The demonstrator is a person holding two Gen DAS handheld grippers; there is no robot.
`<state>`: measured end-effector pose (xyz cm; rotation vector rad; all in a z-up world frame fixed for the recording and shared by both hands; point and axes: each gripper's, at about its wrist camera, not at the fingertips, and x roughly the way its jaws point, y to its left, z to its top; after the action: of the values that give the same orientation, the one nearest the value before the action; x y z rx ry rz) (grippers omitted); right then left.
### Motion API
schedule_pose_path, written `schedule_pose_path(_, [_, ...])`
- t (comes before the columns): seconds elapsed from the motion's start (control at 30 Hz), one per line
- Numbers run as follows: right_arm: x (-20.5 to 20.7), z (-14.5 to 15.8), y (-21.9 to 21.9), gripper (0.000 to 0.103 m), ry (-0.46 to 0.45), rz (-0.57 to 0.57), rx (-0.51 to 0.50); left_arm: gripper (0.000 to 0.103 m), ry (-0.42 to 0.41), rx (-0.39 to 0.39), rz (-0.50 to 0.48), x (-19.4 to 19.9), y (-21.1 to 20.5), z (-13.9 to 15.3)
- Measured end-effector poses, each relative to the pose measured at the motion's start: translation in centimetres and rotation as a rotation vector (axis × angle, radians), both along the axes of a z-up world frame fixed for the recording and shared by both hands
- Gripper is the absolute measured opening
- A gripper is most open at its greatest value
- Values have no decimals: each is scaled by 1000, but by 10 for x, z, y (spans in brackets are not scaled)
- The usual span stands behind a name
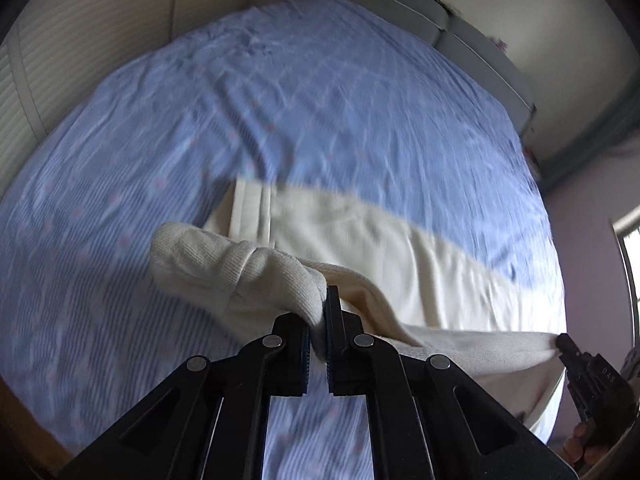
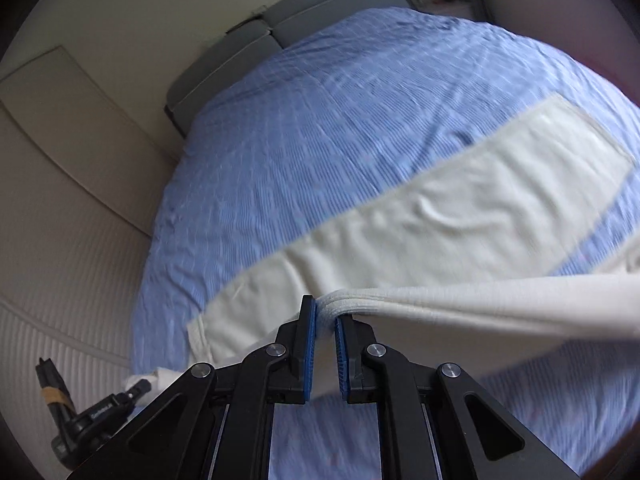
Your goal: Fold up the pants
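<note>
Cream pants (image 1: 360, 240) lie across a bed with a blue striped sheet (image 1: 280, 100). My left gripper (image 1: 318, 320) is shut on a ribbed knit end of the pants (image 1: 248, 272), bunched over its left finger and lifted off the sheet. My right gripper (image 2: 326, 316) is shut on the ribbed waistband (image 2: 460, 300), which stretches taut to the right, above the sheet. One pant leg (image 2: 460, 200) lies flat toward its hem at upper right. The right gripper's tip also shows in the left wrist view (image 1: 564, 344), on the same band.
A grey padded headboard (image 2: 240, 60) stands at the far end of the bed. Cream wardrobe panels (image 2: 60, 160) line one side. The left gripper body (image 2: 92, 420) shows at lower left in the right wrist view. A window (image 1: 628, 248) is at the right.
</note>
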<state>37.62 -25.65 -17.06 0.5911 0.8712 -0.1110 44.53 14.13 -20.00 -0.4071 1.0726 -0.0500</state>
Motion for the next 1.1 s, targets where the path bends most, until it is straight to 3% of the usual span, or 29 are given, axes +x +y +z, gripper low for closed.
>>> schedule_pose_path(0.17, [84,-20,-3,11,28,74,-28,8,35,18,37,78,-11,-24])
schedule_pose_path(0.33, [158,-69,-3,11,138,129,-64,8,127,38,44,133,-17,-63])
schedule_pose_path(0.57, [200,-120,-5,11,241,143,-85,8,212,75,43,173,-21,-109])
schedule_pose_path(0.73, [209,-132,0,18,301,157,-106,13,261,107,26,188,-26,-125])
schedule_pose_path(0.8, [205,-124,3,42,285,169,-67,19,282,92,16,187,-26,-121])
schedule_pose_path(0.87, [196,-110,10,49,250,178,-57,58,240,137,1,181,-29,-102])
schedule_pose_path(0.9, [188,-97,16,50,227,184,-67,64,194,161,-15,176,-31,-88])
schedule_pose_path(1.03, [147,-47,32,50,119,197,-105,68,55,201,-155,145,-45,-31])
schedule_pose_path(1.1, [127,-22,37,56,83,191,-129,68,4,205,-238,124,-54,-10])
